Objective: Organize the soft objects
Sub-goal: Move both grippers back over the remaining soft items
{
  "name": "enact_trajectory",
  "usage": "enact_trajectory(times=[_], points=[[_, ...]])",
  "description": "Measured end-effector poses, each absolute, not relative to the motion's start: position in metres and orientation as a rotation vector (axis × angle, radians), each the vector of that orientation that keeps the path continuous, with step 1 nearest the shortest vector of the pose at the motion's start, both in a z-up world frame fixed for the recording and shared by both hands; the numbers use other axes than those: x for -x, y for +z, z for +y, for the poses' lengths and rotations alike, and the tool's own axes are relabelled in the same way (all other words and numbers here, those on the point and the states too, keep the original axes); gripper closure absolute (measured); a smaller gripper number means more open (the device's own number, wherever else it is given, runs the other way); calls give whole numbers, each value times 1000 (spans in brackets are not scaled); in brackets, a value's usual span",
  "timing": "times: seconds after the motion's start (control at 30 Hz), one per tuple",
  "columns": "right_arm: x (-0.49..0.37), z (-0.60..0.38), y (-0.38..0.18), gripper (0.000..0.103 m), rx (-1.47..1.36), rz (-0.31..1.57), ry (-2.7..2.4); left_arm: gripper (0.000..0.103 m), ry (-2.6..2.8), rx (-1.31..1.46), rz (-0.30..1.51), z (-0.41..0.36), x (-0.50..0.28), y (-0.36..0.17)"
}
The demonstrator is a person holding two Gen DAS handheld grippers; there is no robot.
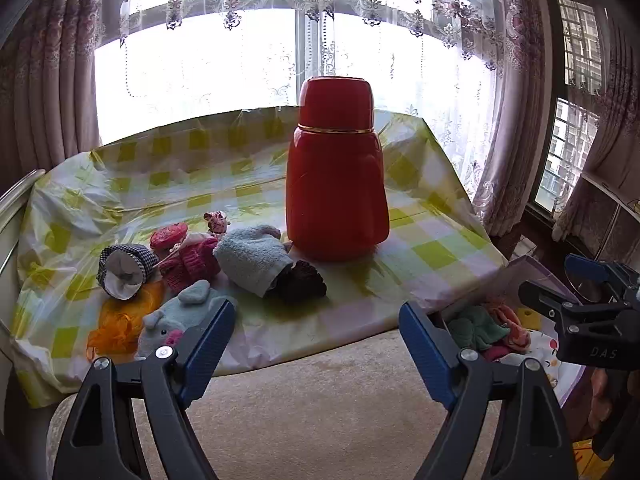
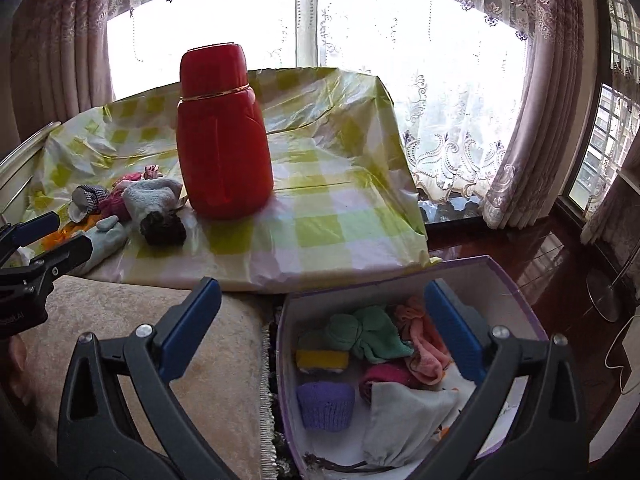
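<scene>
red flask (image 1: 338,184) upright | checked cloth (image 1: 420,248) | curtains (image 1: 516,92)

red flask (image 1: 337,184); yellow-white checked cloth (image 1: 432,248); purple box (image 2: 516,292)

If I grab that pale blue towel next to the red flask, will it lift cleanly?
Likely floppy: the pale blue towel lies loosely bunched, so it should sag. Its end drapes over the dark knitted piece, which may drag along. Probably light.

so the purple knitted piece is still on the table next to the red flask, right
Not quite: the purple knitted piece is already inside the box, as the right wrist view shows. The red flask does stand on the table.
</scene>
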State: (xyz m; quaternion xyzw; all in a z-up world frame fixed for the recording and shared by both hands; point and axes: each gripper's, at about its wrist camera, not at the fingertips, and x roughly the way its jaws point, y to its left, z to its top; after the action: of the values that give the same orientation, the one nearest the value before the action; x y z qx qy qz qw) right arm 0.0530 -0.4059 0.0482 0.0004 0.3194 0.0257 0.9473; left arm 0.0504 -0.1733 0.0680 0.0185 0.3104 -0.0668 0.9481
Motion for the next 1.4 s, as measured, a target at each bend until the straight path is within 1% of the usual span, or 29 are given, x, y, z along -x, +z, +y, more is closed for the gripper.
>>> enact_trajectory(times=[0.3,0.6,1.03,1.17,1.23,1.3,1.4], points=[[-72,-339,42,1,2,688,262,18,-4,73,638,-108,-47,65],[-101,-271,38,1,59,710,374,18,76,121,646,-65,-48,62],[-144,-231,23,1,83,770,390,18,114,193,688,-33,-63,52],[-163,-223,10,1,97,830,351,18,124,215,692,-24,-68,50],[-173,-221,3,2,100,865,330,18,129,225,694,-19,-72,50],[-181,-219,-2,11,102,888,326,18,132,245,699,-12,-76,49],[-191,-214,-8,14,122,902,310,18,141,282,705,1,-84,47]])
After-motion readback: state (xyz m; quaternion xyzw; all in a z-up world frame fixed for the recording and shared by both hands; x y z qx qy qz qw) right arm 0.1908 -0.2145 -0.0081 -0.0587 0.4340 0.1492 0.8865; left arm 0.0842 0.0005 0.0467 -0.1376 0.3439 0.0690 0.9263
